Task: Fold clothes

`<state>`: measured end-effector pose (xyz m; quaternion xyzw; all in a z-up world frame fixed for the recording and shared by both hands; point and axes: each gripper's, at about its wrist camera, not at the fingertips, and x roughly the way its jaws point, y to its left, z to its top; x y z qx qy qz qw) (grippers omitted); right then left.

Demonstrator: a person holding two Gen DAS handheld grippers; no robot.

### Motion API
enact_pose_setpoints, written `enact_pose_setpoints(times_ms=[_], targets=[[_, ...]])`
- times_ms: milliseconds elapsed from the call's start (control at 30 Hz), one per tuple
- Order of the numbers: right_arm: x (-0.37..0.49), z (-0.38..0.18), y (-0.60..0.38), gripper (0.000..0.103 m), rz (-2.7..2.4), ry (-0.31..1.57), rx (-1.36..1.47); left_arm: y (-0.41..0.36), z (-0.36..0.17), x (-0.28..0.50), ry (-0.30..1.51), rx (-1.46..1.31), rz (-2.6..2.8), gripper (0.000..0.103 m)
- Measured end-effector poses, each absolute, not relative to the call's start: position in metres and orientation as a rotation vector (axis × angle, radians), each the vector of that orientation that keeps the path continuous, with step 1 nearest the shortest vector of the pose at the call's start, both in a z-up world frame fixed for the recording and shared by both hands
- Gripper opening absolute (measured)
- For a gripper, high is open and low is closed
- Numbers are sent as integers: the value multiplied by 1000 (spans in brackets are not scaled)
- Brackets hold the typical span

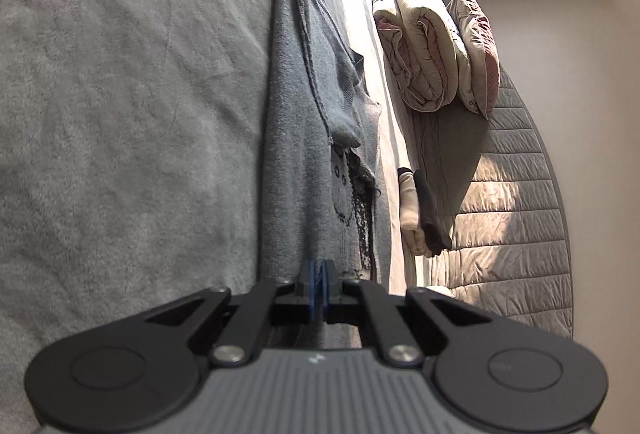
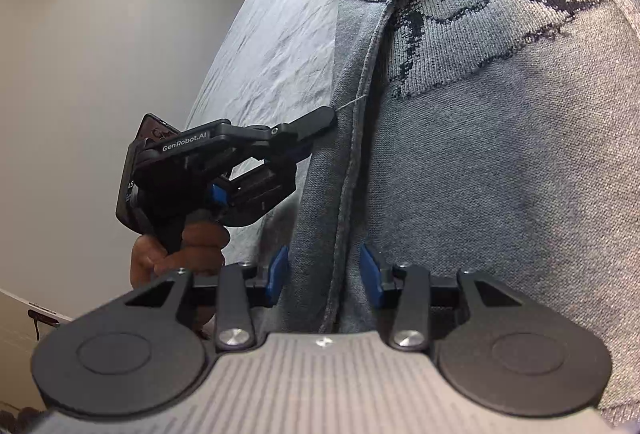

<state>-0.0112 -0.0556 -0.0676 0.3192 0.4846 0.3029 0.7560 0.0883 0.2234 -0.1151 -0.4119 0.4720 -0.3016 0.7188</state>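
A grey knit sweater (image 1: 296, 138) with a dark pattern lies stretched along the bed. My left gripper (image 1: 318, 284) is shut on its edge, the blue pads pinching the fabric. In the right wrist view the sweater (image 2: 500, 154) fills the right side, with its seam running between my right gripper's (image 2: 325, 280) blue pads, which stand apart around the fabric. The left gripper (image 2: 316, 120) also shows there, held in a hand, its fingers at the sweater's edge.
The grey bed sheet (image 1: 120, 114) spreads left. A rolled duvet (image 1: 420, 54) and a pillow (image 1: 476, 50) lie at the far end on a quilted cover (image 1: 512, 234). Folded light and dark garments (image 1: 424, 214) sit beside the sweater. A wall (image 2: 80, 74) stands beyond the bed.
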Motion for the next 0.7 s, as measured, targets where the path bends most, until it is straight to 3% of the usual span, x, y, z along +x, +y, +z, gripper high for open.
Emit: enact_pose_setpoints(times_ms=[300, 500, 567, 633, 700], targets=[[-12, -70, -44, 44, 643, 1049, 692, 225, -109, 87, 1040, -818, -597, 3], [-11, -76, -37, 35, 630, 1039, 723, 230, -116, 91, 1055, -835, -600, 4], [-11, -78, -35, 30, 625, 1036, 733, 229, -117, 90, 1056, -836, -601, 4], [-10, -80, -33, 14, 619, 1032, 747, 228, -114, 89, 1050, -819, -600, 4], [-11, -81, -35, 9, 608, 1023, 771, 226, -109, 88, 1042, -799, -598, 4]])
